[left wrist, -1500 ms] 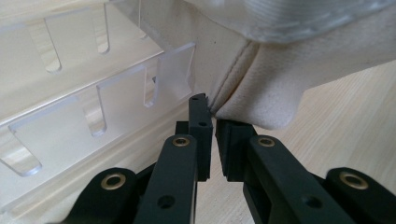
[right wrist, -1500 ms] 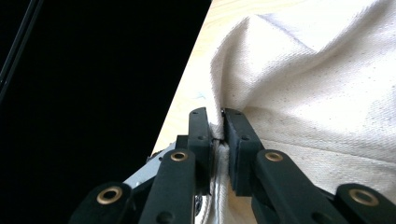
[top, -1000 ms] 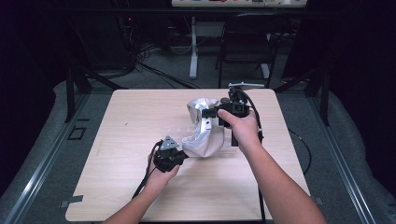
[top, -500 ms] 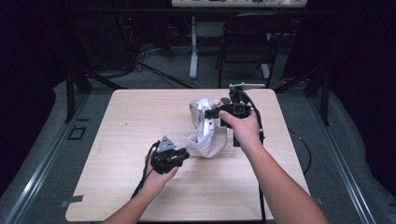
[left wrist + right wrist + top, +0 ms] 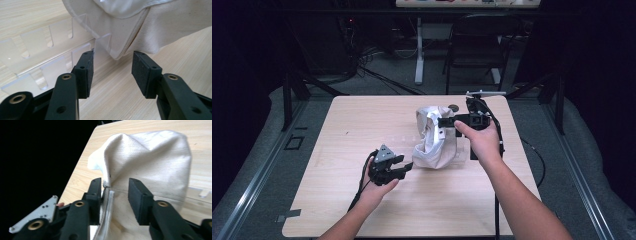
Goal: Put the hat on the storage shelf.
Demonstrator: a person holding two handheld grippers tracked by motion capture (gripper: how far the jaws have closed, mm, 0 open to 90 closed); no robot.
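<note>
A white cloth bag point(image 5: 434, 142) lies crumpled on the wooden table point(image 5: 342, 130), draped over a clear plastic rack point(image 5: 50, 50) with slotted tabs. My left gripper point(image 5: 404, 166) sits just off the bag's near left corner point(image 5: 150, 25). Its jaws have just been opening, and one clear tab and the bag's hem stand between its pads point(image 5: 86, 70) without being pressed. My right gripper point(image 5: 444, 125) is at the bag's far upper edge point(image 5: 150, 157). Its jaws have also just been opening, with cloth and a clear strip point(image 5: 106, 220) loose between them.
A small dark round thing point(image 5: 453, 106) lies on the table behind the bag. Black cables trail from both grippers over the near and right table edges. A folding chair point(image 5: 477, 45) and a desk leg point(image 5: 418, 55) stand on the floor beyond.
Both grippers have gone from shut on the bag to open and have let go of it. The bag's near left corner has drawn back from the left gripper. Neither hand has shifted.
</note>
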